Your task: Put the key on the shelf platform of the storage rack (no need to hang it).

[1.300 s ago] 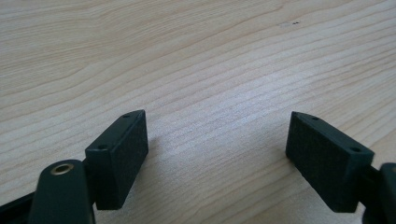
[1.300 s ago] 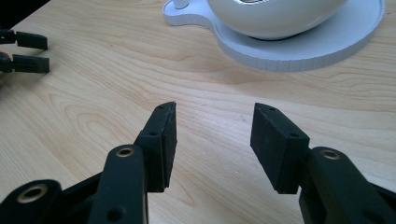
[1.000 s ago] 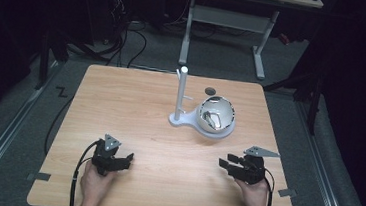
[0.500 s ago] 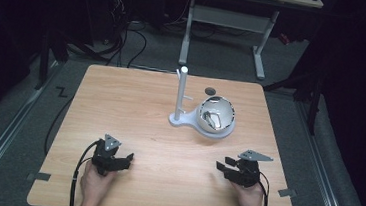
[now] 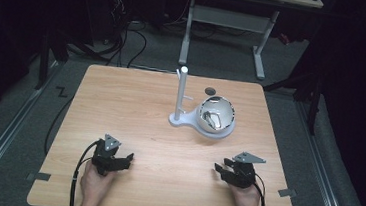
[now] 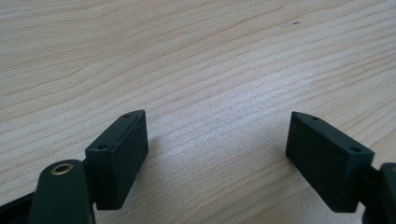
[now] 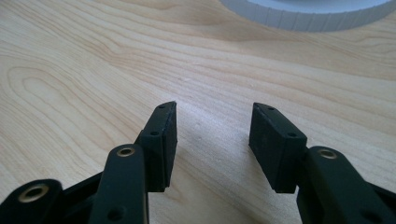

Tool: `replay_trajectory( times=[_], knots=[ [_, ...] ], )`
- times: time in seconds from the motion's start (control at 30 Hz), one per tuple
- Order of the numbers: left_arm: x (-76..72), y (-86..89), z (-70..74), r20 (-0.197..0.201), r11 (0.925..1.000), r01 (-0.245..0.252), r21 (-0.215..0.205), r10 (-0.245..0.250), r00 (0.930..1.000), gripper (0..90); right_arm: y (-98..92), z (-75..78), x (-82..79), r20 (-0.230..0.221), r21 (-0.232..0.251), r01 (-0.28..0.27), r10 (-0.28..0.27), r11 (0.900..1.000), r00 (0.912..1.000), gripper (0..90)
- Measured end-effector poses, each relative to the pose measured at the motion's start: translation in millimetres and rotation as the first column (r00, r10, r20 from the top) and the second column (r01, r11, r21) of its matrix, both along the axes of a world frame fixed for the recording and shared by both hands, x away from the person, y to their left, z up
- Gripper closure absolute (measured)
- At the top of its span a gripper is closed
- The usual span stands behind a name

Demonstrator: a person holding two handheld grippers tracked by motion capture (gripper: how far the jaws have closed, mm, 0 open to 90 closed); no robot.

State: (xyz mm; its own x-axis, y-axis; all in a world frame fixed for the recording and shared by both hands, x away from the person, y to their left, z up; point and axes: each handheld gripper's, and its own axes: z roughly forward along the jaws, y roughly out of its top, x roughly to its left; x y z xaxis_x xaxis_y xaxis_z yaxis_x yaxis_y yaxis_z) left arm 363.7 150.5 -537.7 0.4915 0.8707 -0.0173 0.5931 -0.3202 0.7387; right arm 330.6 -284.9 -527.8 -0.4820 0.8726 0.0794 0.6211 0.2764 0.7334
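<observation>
Starting big: the light wooden desk (image 5: pixel 135 109) carries one cluster right of centre toward the far edge, a white stand with a flat base and an upright post (image 5: pixel 181 95), and touching its base on the right a shiny round metal bowl (image 5: pixel 216 117) on a white ring. From the high view the post's long axis is vertical, pointing straight up, with a small peg sticking off its side toward the bowl; the bowl sits tilted, mouth facing up and toward my side, with something reflective inside that I can't resolve. A small dark round spot (image 5: pixel 210 91) lies on the desk just behind the bowl. My read on progress: nothing started. Stand and bowl look untouched, and both grippers are parked at the near edge, well apart from them, so reach, grasp and everything after is left. Left gripper (image 5: pixel 127 157) sits low over bare wood, its fingers (image 6: pixel 116 154) spread wide with nothing between them. Right gripper (image 5: pixel 218 170) is about half open, fingers (image 7: pixel 163 140) also empty, aimed at the white ribbed rim (image 7: pixel 308 14) at the top of the right gripper view. The cluster is nearer the right gripper, so I'd judge that one goes first.
</observation>
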Motion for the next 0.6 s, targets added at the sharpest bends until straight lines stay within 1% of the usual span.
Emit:
replay_trajectory(
  times=[0.07,0.2,0.3,0.37,0.43,0.47,0.53,0.6],
  knots=[
    [0.0,0.0,0.0,0.000,1.0000,0.000,0.000,0.000,1.0000,21.4,0.2,-2.3,-0.4,0.002,0.004,0.005,-0.005,1.000,1.0000,52.1],
    [0.0,0.0,0.0,0.000,1.0000,0.000,0.000,0.000,1.0000,21.3,0.3,-3.2,-0.8,0.018,-0.008,0.009,-0.009,1.000,0.9998,51.7],
    [0.0,0.1,0.1,-0.001,1.0000,0.001,0.002,-0.001,1.0000,21.4,2.1,-3.0,-1.7,0.016,-0.018,0.010,-0.010,1.000,0.9998,50.4],
    [0.0,0.1,0.1,-0.001,1.0000,0.001,0.002,-0.001,1.0000,21.4,4.2,-3.3,-2.2,0.028,-0.044,0.002,0.000,0.999,0.9996,48.8],
    [-0.1,0.1,0.0,-0.001,1.0000,0.001,0.002,-0.001,1.0000,21.4,9.1,-3.6,-3.9,0.044,-0.092,-0.007,0.011,0.996,0.9990,46.4],
    [-0.1,0.0,0.0,0.000,1.0000,0.000,0.000,0.000,1.0000,21.3,10.0,-3.6,-4.4,0.049,-0.100,-0.007,0.012,0.995,0.9987,45.8],
    [-0.2,0.0,0.0,0.000,1.0000,0.000,0.000,0.000,1.0000,21.4,9.3,-3.6,-3.9,0.040,-0.089,-0.004,0.008,0.996,0.9992,44.2],
    [-0.3,0.1,0.0,-0.001,1.0000,0.000,0.001,0.000,1.0000,21.4,9.8,-3.7,-4.0,0.043,-0.094,-0.004,0.008,0.996,0.9990,43.6]
  ],
)
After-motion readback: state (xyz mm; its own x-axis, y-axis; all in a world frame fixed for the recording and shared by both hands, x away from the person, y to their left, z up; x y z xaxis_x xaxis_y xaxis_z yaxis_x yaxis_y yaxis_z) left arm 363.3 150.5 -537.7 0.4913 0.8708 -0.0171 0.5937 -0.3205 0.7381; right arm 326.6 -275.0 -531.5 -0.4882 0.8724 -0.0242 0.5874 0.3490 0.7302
